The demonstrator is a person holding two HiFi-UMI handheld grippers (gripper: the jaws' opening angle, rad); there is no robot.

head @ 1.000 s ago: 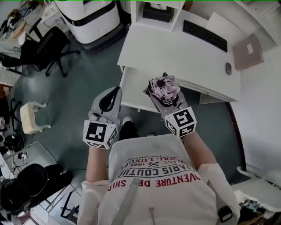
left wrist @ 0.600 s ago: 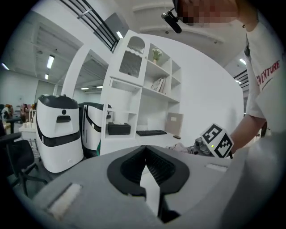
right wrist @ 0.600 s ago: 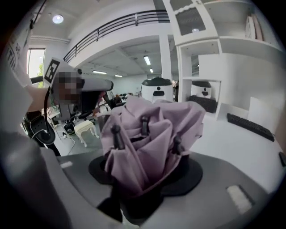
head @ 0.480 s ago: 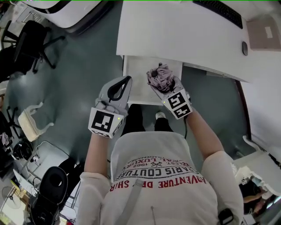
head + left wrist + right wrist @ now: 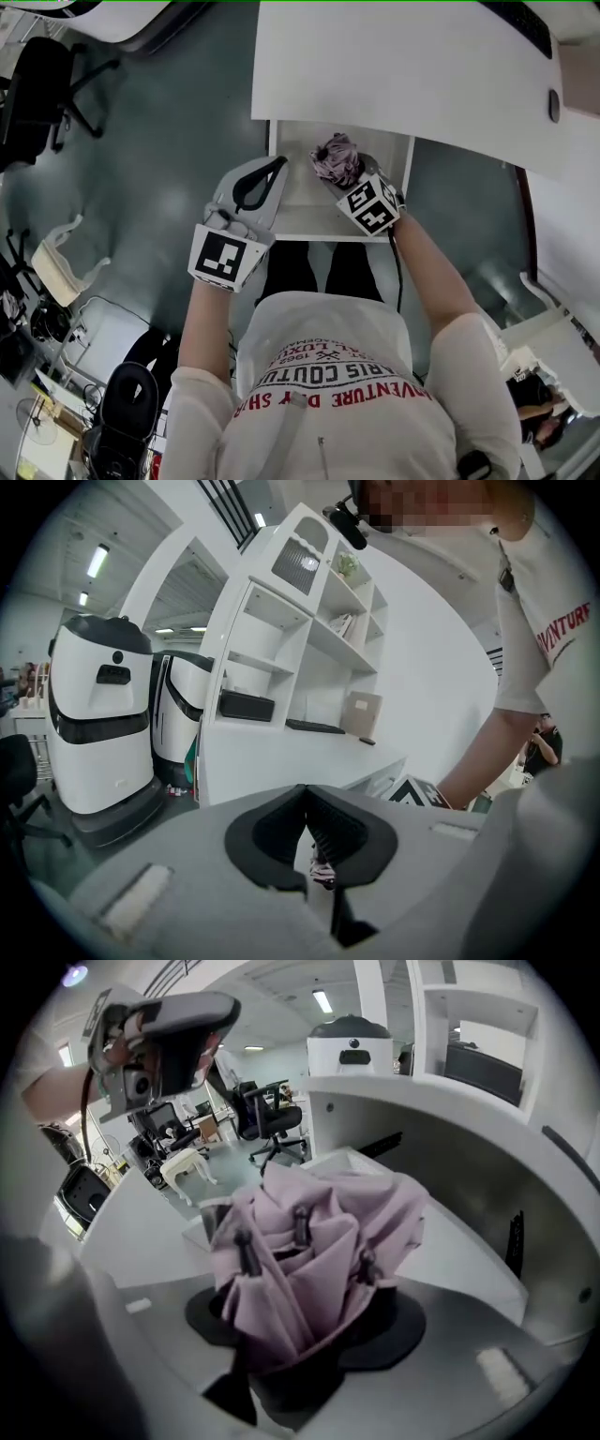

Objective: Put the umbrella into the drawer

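A folded mauve umbrella [image 5: 334,156] [image 5: 314,1246] sticks out of my right gripper [image 5: 343,174] [image 5: 305,1312], whose jaws are shut on its lower part. The gripper points steeply down and holds the umbrella over the open white drawer [image 5: 298,202] [image 5: 455,1255] under the desk. In the head view my left gripper [image 5: 275,167] hangs at the drawer's left front corner. Its fingertips meet in the left gripper view [image 5: 307,794], with nothing between them. The umbrella's handle is hidden inside the right jaws.
The white desk top [image 5: 394,66] overhangs the back of the drawer, with a keyboard [image 5: 530,19] and a mouse [image 5: 554,105] at its far right. My legs [image 5: 309,267] stand just before the drawer front. An office chair [image 5: 47,84] and white machines [image 5: 98,724] stand to the left.
Both grippers have come down from desk height to the drawer. The right one has tipped further downward with the umbrella still in it and now hangs over the drawer's inside.
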